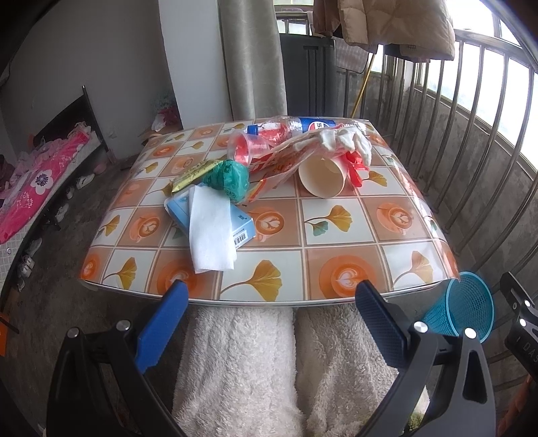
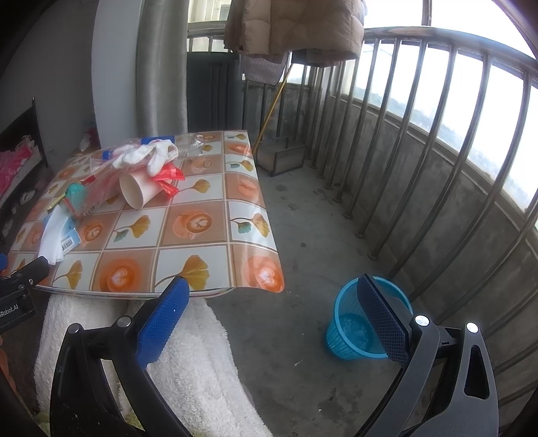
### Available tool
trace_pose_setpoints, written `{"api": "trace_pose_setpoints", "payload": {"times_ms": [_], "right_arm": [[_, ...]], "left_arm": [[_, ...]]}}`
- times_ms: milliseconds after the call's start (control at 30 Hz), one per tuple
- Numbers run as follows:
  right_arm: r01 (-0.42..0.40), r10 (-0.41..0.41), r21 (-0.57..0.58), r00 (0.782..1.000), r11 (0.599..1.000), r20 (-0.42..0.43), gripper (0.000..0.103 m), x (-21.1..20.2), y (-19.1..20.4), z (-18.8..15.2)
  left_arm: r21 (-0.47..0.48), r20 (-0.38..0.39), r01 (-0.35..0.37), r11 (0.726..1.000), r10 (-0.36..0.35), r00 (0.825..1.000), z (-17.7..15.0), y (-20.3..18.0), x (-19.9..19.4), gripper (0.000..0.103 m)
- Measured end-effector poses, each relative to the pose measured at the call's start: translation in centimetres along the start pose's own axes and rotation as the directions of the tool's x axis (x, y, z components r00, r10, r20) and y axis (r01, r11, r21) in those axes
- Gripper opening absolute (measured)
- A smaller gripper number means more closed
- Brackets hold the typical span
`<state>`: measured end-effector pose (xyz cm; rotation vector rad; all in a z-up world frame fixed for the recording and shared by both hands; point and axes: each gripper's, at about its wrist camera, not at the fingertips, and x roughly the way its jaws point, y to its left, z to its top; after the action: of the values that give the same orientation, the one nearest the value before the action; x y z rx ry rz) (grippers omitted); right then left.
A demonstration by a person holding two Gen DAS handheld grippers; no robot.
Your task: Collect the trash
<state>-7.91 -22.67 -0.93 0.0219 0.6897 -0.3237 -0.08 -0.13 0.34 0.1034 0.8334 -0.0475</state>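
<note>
Balcony railing [image 2: 420, 141] of vertical metal bars curves along the right side; concrete floor [image 2: 302, 235] below it. A quilted brown garment [image 2: 296, 30] hangs overhead, behind the table.

Low table [image 1: 336, 232] with a glossy tiled cloth, leaf and latte-cup print. It stands between both grippers and the far wall. White fluffy fabric [image 1: 235, 363] lies directly under the near table edge.

Blue mesh wastebasket [image 2: 366, 322] stands upright on the floor, off the table's near right corner, well apart from the trash. In the right wrist view one blue finger partly covers it.

Trash, all on the far and left part of the table:
- Printed red-and-white plastic bag [image 1: 282, 161], crumpled, centre of the pile.
- Paper cup [image 1: 322, 174] on its side, mouth toward the camera.
- White crumpled cloth or tissue [image 1: 346, 141] on top of the cup, red wrapper [image 1: 353, 168] beside it.
- Light blue box [image 1: 215, 218] with a barcode, a white tissue sheet [image 1: 210, 232] draped across it.
- Green wad [image 1: 230, 178] touching the box's far end.
- Clear plastic cup [image 1: 248, 148] and a blue-labelled bottle [image 1: 312, 126] at the back.

Left gripper [image 1: 269, 302]: fingers spread wide, nothing between them, short of the near table edge.
Right gripper [image 2: 272, 309]: fingers spread wide, holding nothing, over the floor between table corner and wastebasket.
</note>
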Motion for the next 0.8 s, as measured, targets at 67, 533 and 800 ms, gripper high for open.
{"api": "trace_pose_setpoints", "payload": {"times_ms": [67,533,800], "right_arm": [[0.000,0.000,0.001,1.000,1.000,-0.002,0.095,-0.1,0.0,-0.1],[-0.004,0.004,-0.004,1.000,1.000,-0.006,0.095,0.3,-0.5,-0.3],[-0.004,0.004,-0.004,1.000,1.000,-0.008,0.095,0.2,-0.5,-0.4]], "left_arm": [[0.000,0.001,-0.002,1.000,0.002,1.000,0.0,0.0,0.0,0.097],[-0.025,-0.014,-0.024,0.999,0.024,1.000,0.0,1.0,0.3,0.097],[-0.024,-0.015,-0.029,0.999,0.028,0.999,-0.1,1.0,0.4,0.097]]}}
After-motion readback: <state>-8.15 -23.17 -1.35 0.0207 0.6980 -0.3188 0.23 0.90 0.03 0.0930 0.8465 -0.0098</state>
